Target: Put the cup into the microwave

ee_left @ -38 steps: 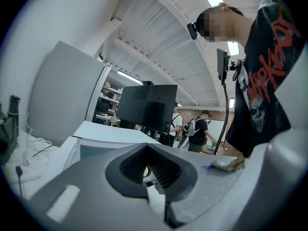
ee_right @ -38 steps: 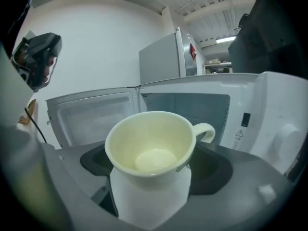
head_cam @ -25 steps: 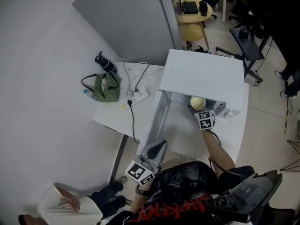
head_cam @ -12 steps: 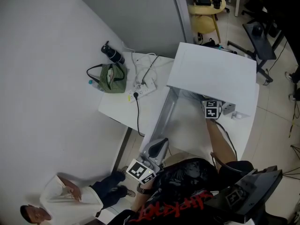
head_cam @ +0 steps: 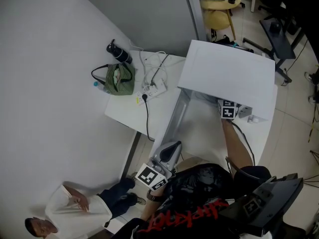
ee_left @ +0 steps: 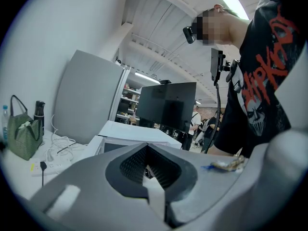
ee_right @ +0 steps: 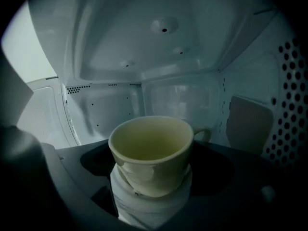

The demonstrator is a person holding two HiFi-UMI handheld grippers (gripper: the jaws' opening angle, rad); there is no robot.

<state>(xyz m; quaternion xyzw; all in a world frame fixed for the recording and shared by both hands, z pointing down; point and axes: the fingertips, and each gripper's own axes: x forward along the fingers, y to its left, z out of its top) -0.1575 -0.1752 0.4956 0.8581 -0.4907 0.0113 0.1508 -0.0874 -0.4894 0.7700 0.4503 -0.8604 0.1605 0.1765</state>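
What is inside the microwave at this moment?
The empty cup, gripped by the right gripper, is within the microwave cavity, handle toward the back wall. The gripper covers the floor beneath, so whether the cup touches down cannot be seen.

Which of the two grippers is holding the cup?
The right gripper: it holds the cup inside the microwave. The left gripper is shut on nothing, outside it.

The cup (ee_right: 151, 148), cream, glossy and empty, is standing upright with its handle pointing back-right. The right gripper (ee_right: 151, 194) is holding its lower body between the jaws, inside the cavity. The microwave (head_cam: 227, 73), white, is sitting on the worktop (head_cam: 124, 113), its door (head_cam: 173, 123) hanging open leftward.
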